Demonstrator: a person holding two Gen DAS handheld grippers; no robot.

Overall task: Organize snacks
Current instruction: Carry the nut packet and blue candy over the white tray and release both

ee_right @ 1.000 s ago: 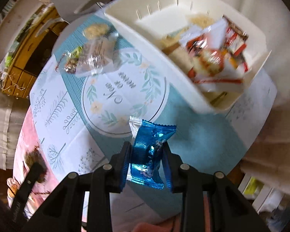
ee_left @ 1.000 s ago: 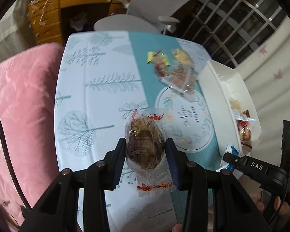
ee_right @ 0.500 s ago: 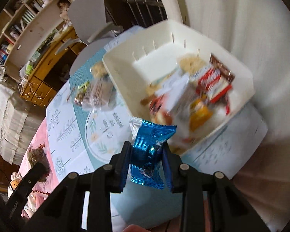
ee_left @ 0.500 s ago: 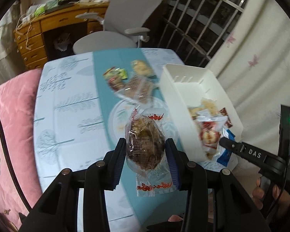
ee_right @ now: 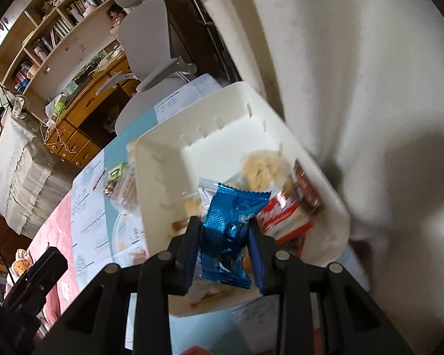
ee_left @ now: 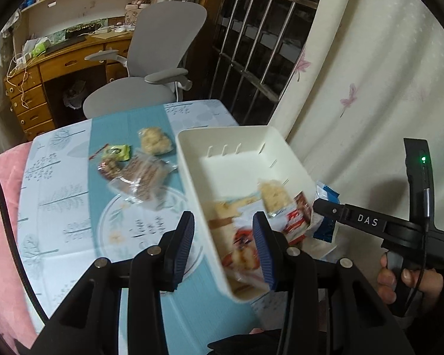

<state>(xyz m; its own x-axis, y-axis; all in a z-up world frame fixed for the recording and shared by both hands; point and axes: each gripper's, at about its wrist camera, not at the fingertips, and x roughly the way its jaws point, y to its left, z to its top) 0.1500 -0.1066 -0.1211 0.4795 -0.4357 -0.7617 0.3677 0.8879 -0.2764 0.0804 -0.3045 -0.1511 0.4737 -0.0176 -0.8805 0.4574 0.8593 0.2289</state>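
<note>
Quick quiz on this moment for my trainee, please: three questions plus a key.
1. True or false: the left hand-held gripper holds a snack.
2. What does the right hand-held gripper grip? A) a green packet B) a blue packet C) a red packet
3. Fill in: the loose snacks outside the bin lie on the ____.

Key: 1. False: nothing is between its jaws. 2. B. 3. table.
</note>
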